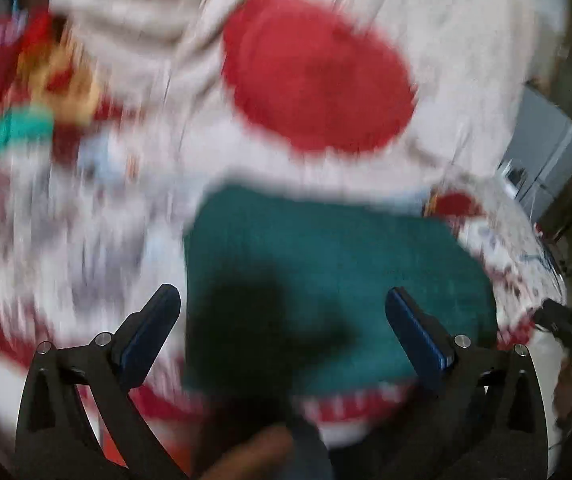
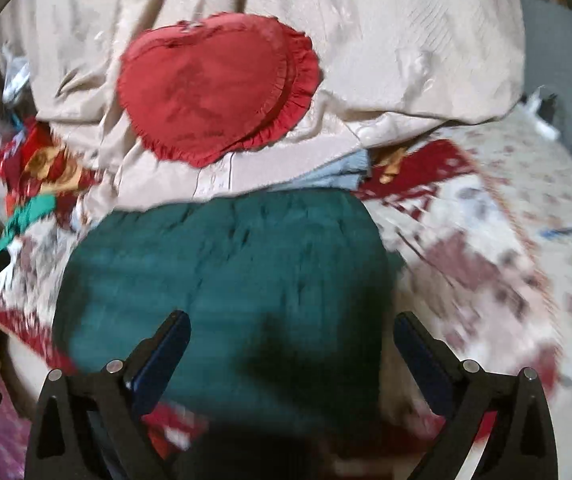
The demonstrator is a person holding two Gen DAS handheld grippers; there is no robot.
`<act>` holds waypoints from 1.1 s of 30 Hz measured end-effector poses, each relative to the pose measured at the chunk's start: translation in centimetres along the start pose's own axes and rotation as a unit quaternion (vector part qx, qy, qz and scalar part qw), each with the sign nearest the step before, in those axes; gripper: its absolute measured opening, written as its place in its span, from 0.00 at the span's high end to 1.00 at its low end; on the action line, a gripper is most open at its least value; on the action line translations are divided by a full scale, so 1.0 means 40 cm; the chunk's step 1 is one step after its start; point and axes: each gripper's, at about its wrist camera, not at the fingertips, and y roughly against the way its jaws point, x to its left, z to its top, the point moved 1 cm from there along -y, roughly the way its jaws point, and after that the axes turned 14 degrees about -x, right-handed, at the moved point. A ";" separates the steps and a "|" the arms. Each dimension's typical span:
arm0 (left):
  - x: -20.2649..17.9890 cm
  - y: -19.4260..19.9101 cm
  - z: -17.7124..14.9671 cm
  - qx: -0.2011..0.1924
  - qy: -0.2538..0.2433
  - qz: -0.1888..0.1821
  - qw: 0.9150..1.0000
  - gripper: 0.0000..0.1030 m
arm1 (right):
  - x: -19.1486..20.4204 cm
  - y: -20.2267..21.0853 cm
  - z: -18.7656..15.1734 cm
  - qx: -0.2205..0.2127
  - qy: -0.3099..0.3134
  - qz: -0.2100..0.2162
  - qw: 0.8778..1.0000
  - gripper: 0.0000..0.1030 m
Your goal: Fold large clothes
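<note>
A dark teal garment lies folded into a compact block on the patterned bedspread, in the left wrist view (image 1: 337, 264) and in the right wrist view (image 2: 226, 272). My left gripper (image 1: 282, 300) is open and empty, its blue-padded fingers spread over the garment's near left part, above it. My right gripper (image 2: 291, 328) is open and empty too, its fingers spread over the garment's near right part. The left wrist view is blurred by motion. Whether either gripper touches the cloth cannot be told.
A red heart-shaped frilled cushion (image 2: 214, 88) lies on a beige blanket (image 2: 385, 40) behind the garment. Red, yellow and teal clothes (image 2: 42, 176) are heaped at the left. The red-and-white bedspread (image 2: 485, 264) extends right. A grey cabinet (image 1: 541, 148) stands at the far right.
</note>
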 end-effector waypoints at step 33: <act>-0.240 0.233 -0.172 -0.038 -0.113 0.089 0.989 0.00 | 0.097 0.336 -0.163 -0.064 0.064 -0.049 0.995 0.02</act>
